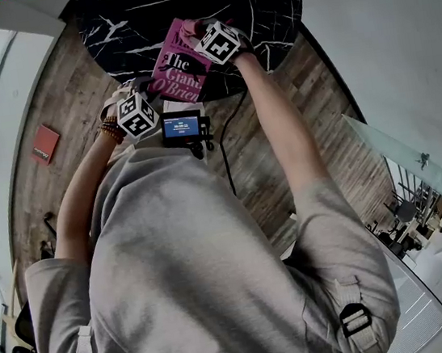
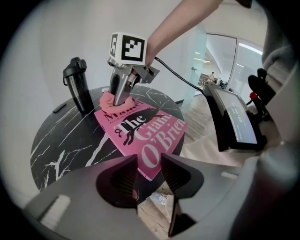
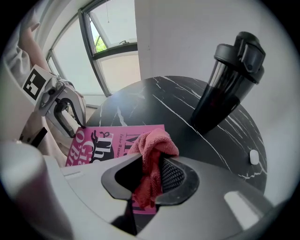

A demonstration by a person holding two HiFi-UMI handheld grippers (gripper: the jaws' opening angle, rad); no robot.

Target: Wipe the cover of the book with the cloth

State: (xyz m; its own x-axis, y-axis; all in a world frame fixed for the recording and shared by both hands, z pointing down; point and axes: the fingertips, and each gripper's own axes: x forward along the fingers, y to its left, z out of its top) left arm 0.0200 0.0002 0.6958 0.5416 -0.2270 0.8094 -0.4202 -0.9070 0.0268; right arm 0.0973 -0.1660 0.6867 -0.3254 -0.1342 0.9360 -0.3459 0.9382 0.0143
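A pink book (image 2: 140,136) lies flat on the round black marble table (image 2: 61,145), its near corner hanging over the table's edge. My left gripper (image 2: 150,176) has that corner between its jaws, which are closed against it. A salmon-pink cloth (image 3: 152,150) is bunched between the jaws of my right gripper (image 3: 150,168), which is shut on it. From the left gripper view, the right gripper (image 2: 121,101) points down and presses the cloth (image 2: 111,100) onto the far end of the cover, by the title. The head view shows the book (image 1: 181,67) between both marker cubes.
A tall black shaker bottle (image 3: 225,89) stands on the table beyond the book. A small white object (image 3: 253,157) lies near the table's rim. A device with a lit screen (image 1: 181,126) hangs at the person's chest, its cable (image 1: 221,147) trailing down. A red item (image 1: 45,143) lies on the wooden floor.
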